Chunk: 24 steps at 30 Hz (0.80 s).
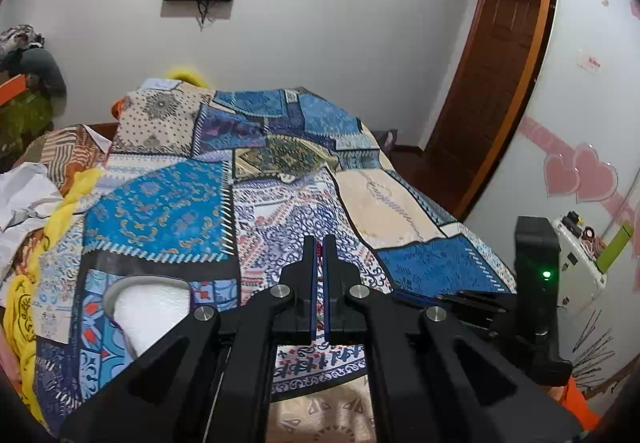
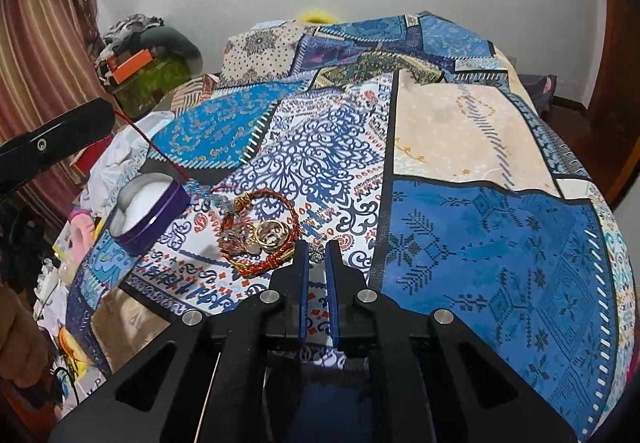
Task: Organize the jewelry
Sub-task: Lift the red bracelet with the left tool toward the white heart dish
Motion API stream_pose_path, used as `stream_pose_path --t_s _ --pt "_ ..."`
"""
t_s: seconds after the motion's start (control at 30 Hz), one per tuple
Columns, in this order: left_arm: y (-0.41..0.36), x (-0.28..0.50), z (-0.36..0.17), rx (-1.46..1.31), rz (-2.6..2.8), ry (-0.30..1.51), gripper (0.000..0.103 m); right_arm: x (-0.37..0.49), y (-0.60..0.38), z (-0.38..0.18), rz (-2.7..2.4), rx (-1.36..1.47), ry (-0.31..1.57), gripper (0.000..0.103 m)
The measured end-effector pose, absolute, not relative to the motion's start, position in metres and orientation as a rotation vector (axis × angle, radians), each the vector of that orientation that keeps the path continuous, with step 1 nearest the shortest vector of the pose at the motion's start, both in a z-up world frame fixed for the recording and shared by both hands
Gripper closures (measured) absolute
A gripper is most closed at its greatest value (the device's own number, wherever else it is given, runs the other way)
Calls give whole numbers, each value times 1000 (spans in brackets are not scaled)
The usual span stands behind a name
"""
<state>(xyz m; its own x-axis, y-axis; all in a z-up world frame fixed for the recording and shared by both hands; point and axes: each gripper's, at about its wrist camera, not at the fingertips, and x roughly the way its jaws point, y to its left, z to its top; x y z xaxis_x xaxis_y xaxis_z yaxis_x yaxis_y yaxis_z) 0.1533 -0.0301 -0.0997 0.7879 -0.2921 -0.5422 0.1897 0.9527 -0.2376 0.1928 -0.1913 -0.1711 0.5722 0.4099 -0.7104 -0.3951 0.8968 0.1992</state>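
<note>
Jewelry lies heaped on the patchwork bedspread, right of a heart-shaped tin. Right gripper pinches a small silver trinket. Left gripper, jaws closed, holds a red cord.

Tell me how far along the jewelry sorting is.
Early. The purple box shows only white padding, nothing stored. In hand: the left gripper pinches a red cord trailing to the pile, and the right gripper is shut on a small silver piece. Left: the red bracelets and gold rings lie on the quilt.
</note>
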Motion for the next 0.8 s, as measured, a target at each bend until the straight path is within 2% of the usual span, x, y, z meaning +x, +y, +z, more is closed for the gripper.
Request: stream_pose_path --t_s 0.23,0.63,0.8 --pt "-11 140 -85 -182 -214 566 102 181 -194 -155 466 10 797 96" --pt "4 128 -92 -183 -174 580 102 185 -191 -175 429 2 900 93" --pt "7 128 -96 -184 -168 585 102 193 -187 -175 406 -34 890 77"
